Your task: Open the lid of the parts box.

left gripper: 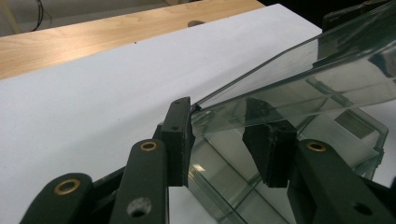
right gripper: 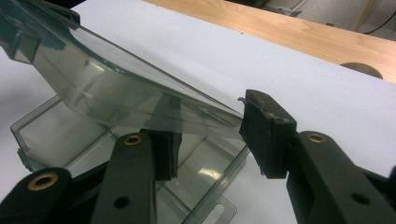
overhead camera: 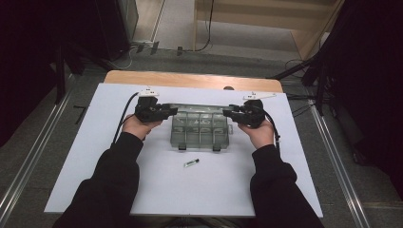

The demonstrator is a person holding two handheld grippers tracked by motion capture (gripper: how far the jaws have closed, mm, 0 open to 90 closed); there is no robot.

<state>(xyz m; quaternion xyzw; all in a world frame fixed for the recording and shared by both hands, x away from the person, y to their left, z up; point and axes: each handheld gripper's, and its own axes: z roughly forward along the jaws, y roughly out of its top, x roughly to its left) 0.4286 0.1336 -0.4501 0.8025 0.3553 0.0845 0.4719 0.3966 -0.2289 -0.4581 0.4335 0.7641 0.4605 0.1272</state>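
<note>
clear plastic compartment box (overhead camera: pixel 199 130) at the middle of the white sheet (overhead camera: pixel 95 156) on the table, its lid (left gripper: pixel 299 79) raised at a slant; left gripper (overhead camera: pixel 166 112) at the lid's left end, right gripper (overhead camera: pixel 231 113) at its right end; each gripper's jaws stand on either side of the lid's corner, whether clamped cannot be told; a small green-tipped tube (overhead camera: pixel 191 163) lies just in front of the box.

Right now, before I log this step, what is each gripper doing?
Left gripper: shut on the lid of the clear box, at its end.
Right gripper: shut on the lid's other end.
</note>
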